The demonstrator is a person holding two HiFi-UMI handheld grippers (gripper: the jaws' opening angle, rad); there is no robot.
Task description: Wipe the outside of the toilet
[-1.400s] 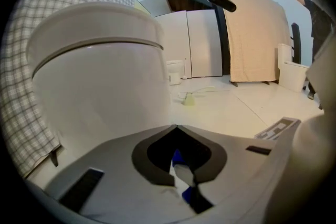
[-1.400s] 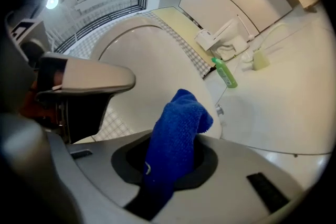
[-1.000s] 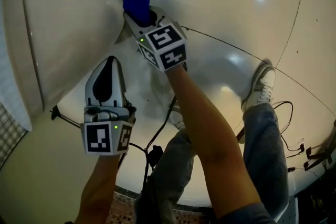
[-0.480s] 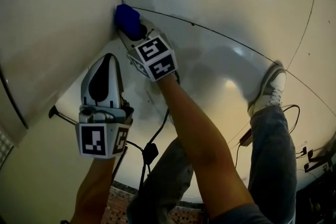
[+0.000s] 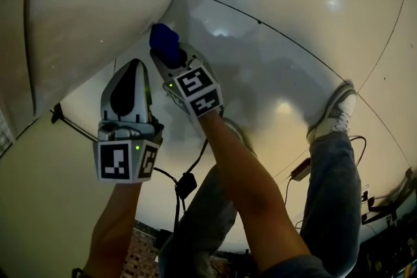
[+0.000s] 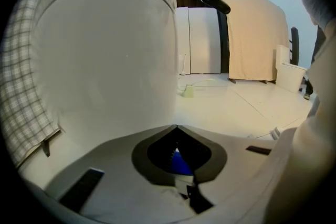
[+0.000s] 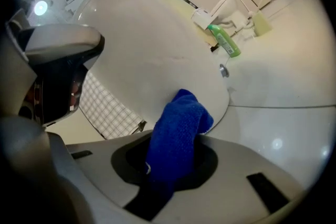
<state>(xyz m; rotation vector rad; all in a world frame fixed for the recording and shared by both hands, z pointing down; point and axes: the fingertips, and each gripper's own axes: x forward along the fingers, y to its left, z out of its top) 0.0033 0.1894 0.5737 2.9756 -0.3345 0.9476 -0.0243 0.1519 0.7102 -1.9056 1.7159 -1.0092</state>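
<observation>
Two grippers are in view beside the white toilet (image 5: 85,10), low at its outer side. The right gripper (image 5: 171,56) is clenched on a blue cloth (image 5: 164,40). In the right gripper view the cloth (image 7: 176,134) stands up out of the jaws, and its free end lies against the lower outer curve of the bowl (image 7: 157,60), near where the bowl meets the glossy floor (image 5: 293,23). The left gripper (image 5: 135,67) is just beside the right one and points at the bowl's side. Its jaws are closed tip to tip in the left gripper view (image 6: 177,127) and grasp nothing I can make out. A blue sliver shows in the dark opening behind the tips, and what it is I cannot tell. I also cannot tell whether this gripper touches the toilet (image 6: 105,60). A green bottle (image 7: 226,42) lies on the floor beyond the bowl. The person's shoe (image 5: 329,114) is well apart to the right.
</observation>
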